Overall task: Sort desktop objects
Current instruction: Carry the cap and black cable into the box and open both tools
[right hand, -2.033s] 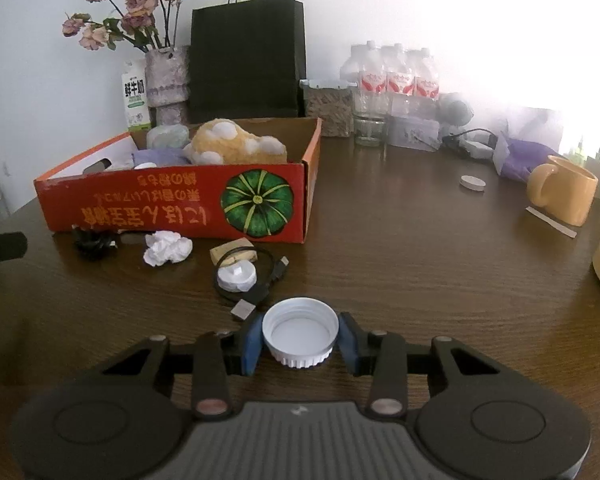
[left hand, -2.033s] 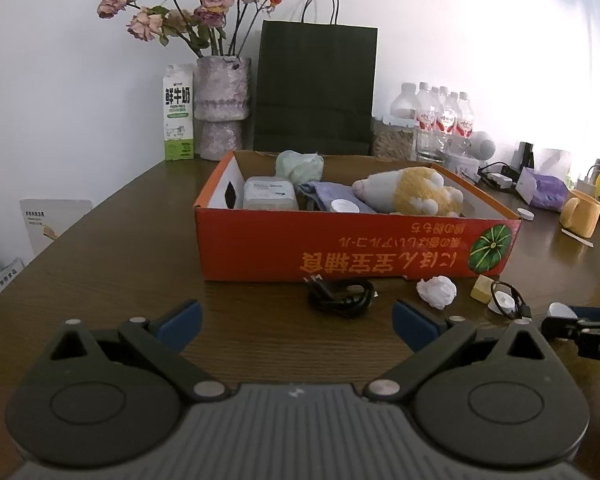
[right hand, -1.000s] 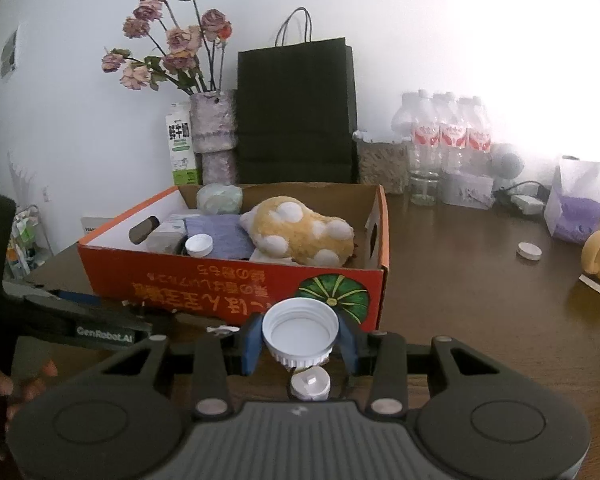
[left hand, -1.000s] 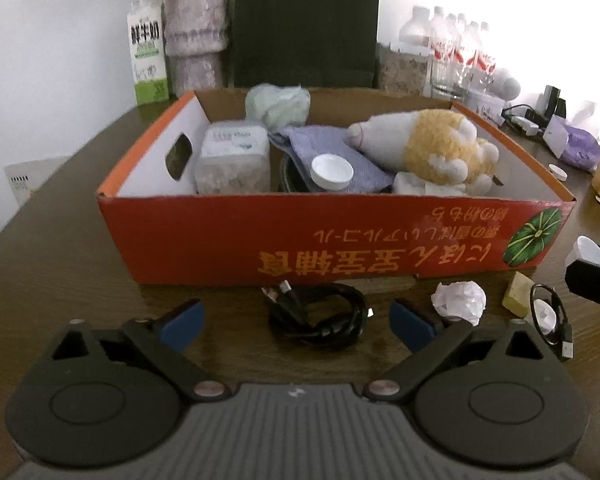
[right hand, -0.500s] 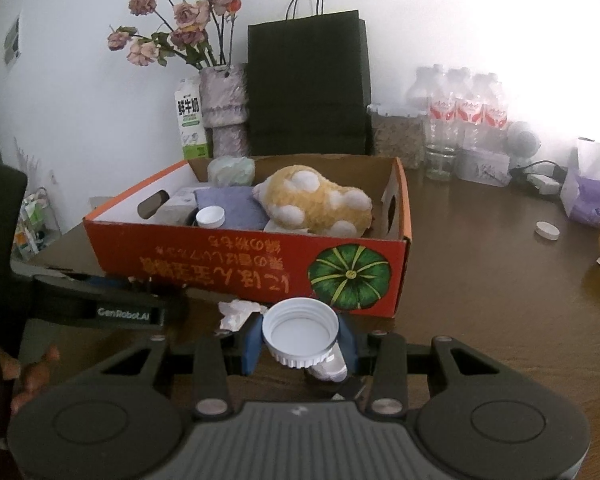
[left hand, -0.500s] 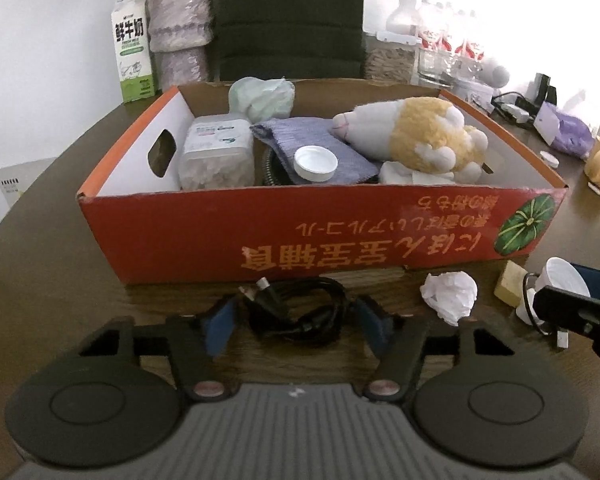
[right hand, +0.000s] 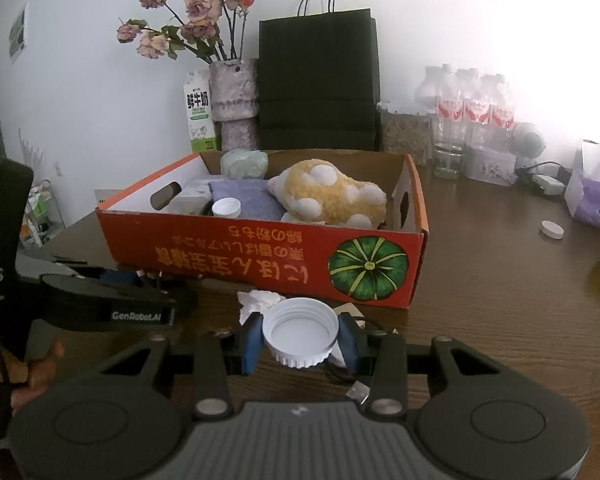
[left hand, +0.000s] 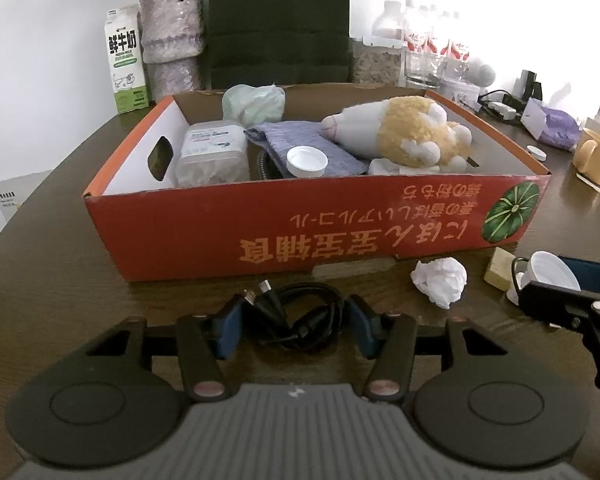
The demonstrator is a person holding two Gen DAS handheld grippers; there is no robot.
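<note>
**Cable bundle between my left jaws, cap clamped in my right**

While my left gripper point(left hand: 294, 326) sits low on the brown table point(left hand: 60, 240), its jaws have just been closing in, and the coiled black cable point(left hand: 300, 320) lies between the 2 blue pads point(left hand: 230, 326). Both pads look to be touching the sides of the coil, so I read it as gripped, with the bundle still resting on the wood just in front of the orange cardboard box point(left hand: 300, 236).

My right gripper point(right hand: 300, 340) is clamped on a white bottle cap point(right hand: 300, 334), open side up, held off the table in front of the box's pumpkin picture. From the left wrist view I see that cap at the right edge, beside a crumpled white tissue point(left hand: 440, 282) and a small yellow block point(left hand: 498, 274), both lying on the table near the box's front right corner.

Inside the box I see a plush toy point(left hand: 412, 136) at the right, a folded purple-grey cloth point(left hand: 300, 144) in the middle with a 2nd white cap point(left hand: 307, 161) on it, a clear lidded container point(left hand: 212, 156) at the left, and a pale green bundle point(left hand: 254, 102) at the back.
</note>
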